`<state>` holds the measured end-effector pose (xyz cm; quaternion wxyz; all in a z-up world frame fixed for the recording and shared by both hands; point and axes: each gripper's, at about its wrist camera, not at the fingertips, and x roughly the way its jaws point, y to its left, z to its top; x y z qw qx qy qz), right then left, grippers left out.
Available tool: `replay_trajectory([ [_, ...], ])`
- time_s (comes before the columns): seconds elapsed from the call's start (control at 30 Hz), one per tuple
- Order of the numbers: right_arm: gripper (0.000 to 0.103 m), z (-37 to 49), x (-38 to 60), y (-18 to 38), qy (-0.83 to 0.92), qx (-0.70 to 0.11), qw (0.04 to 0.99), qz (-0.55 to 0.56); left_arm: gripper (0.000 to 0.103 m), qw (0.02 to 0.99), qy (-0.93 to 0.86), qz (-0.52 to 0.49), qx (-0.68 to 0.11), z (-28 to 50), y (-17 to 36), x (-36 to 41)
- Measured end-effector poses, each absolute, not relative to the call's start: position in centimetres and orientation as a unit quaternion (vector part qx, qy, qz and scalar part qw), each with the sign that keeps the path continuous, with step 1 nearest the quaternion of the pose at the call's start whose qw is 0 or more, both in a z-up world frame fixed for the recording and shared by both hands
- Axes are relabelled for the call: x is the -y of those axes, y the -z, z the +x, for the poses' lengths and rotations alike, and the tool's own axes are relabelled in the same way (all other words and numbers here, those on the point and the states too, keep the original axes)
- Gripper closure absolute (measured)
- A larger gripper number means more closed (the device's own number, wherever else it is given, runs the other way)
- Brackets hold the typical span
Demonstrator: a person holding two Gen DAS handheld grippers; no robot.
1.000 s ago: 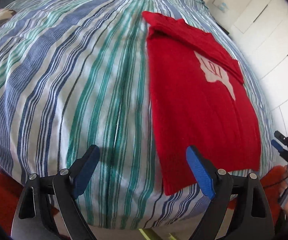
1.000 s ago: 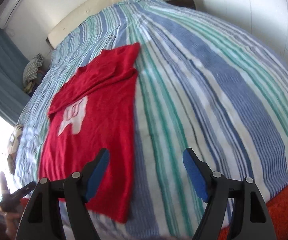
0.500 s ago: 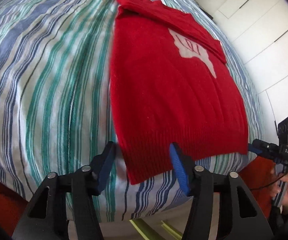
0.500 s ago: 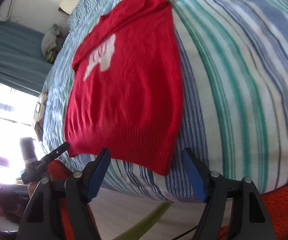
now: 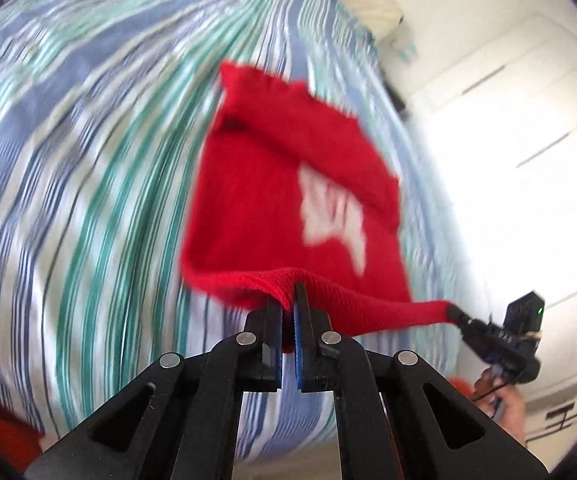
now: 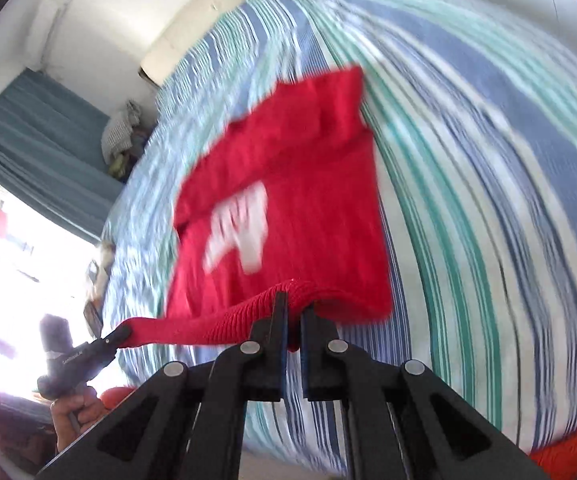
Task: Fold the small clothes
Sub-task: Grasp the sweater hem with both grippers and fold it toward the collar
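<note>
Left gripper (image 5: 287,300), open half a second ago, now pinches the sweater (image 5: 272,184) hem; right gripper (image 6: 293,305) likewise clamps its corner; hem lifted off the bed (image 5: 68,160), so the fold can probably begin.

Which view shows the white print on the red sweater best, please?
The right wrist view: the white print sits near the centre, unobstructed. The left wrist view shows it too, equally blurred, nearer the sweater's right edge.

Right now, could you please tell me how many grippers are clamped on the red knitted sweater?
2. The left gripper pinches the ribbed hem of the red knitted sweater at one corner; the right gripper pinches the hem at the other, stretched between them above the striped bedspread.
</note>
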<state>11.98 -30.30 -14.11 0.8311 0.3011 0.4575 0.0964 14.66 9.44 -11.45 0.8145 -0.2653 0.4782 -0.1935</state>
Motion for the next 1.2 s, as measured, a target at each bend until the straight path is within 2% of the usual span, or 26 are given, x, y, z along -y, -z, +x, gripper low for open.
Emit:
replay_trajectory([
  [0.2, 0.098, 24.6, 31.7, 11.6, -0.086, -0.413, 0.859, 0.291, 0.101, 0.844, 0.175, -0.251, -0.441, 28.4, 8.9, -7.5],
  [0.43, 0.098, 38.3, 33.4, 14.4, -0.062, -0.418, 0.855, 0.300, 0.099, 0.856, 0.110, -0.195, -0.465, 41.1, 11.6, -4.9],
  [0.53, 0.091, 41.8, 34.8, 17.1, -0.052, -0.416, 0.841, 0.343, 0.085, 0.850, 0.068, -0.176, -0.491, 44.9, 13.9, -4.7],
  [0.6, 0.069, 42.7, 35.8, 18.3, -0.013, -0.420, 0.836, 0.352, 0.049, 0.848, 0.042, -0.170, -0.500, 45.8, 14.4, -5.2],
  [0.7, 0.069, 41.7, 37.5, 17.4, -0.004, -0.385, 0.846, 0.370, 0.026, 0.867, 0.025, -0.165, -0.470, 45.0, 13.3, -6.8],
  [0.9, 0.069, 37.5, 31.7, 14.0, -0.123, -0.409, 0.880, 0.209, 0.023, 0.871, 0.071, -0.130, -0.468, 39.0, 13.0, -7.5],
  [1.0, 0.067, 34.7, 27.3, 16.4, -0.177, -0.471, 0.857, 0.114, 0.023, 0.866, 0.080, -0.096, -0.484, 33.3, 14.1, -7.3],
  [1.07, 0.067, 33.2, 27.1, 19.1, -0.124, -0.508, 0.852, 0.035, 0.023, 0.863, 0.079, -0.084, -0.492, 29.5, 14.7, -7.6],
  [1.17, 0.069, 30.6, 31.1, 19.5, -0.055, -0.502, 0.857, 0.098, 0.019, 0.864, 0.069, -0.072, -0.494, 24.2, 14.7, -8.4],
  [1.2, 0.064, 29.7, 31.6, 18.8, -0.032, -0.494, 0.863, 0.100, 0.017, 0.866, 0.064, -0.070, -0.491, 22.4, 14.5, -8.6],
])
